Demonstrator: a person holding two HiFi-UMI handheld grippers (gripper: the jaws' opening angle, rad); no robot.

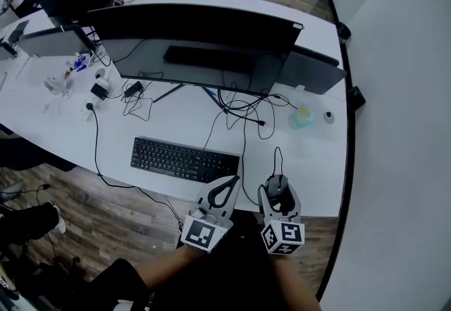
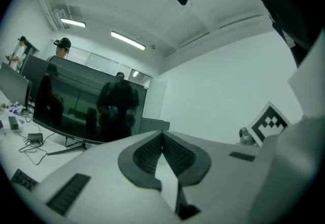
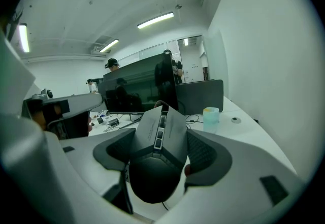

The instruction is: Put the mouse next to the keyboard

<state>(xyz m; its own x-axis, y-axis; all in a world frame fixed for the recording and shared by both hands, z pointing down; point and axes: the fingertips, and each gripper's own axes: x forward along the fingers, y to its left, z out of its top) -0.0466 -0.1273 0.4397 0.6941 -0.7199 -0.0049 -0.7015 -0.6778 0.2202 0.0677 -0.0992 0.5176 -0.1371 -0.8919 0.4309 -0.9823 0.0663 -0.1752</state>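
A head view looked steeply down on a white desk [image 1: 310,161] with a wide dark monitor [image 1: 197,49] across the upper middle of the frame. A black keyboard [image 1: 184,159] lay below the monitor, left of centre, and loose cables [image 1: 243,111] trailed between the two.

At the lower centre of the frame, by the desk's near edge, the right gripper [image 1: 279,191] held a black mouse [image 1: 278,185]. In the right gripper view the jaws stood partly apart, with their dark pads pressed against both sides of the mouse body. The scroll wheel and buttons pointed away towards the monitor. The mouse sat to the right of the keyboard's right end without touching it. Its cord looped up the frame from its nose. Whether it rested on the desk or hung just above it could not be told.

The left gripper [image 1: 227,188] sat between the mouse and the keyboard's lower right corner. In its own view the ribbed pads met at their tips with nothing between them.

A pale translucent cup [image 1: 302,117] stood at middle right of the head view.
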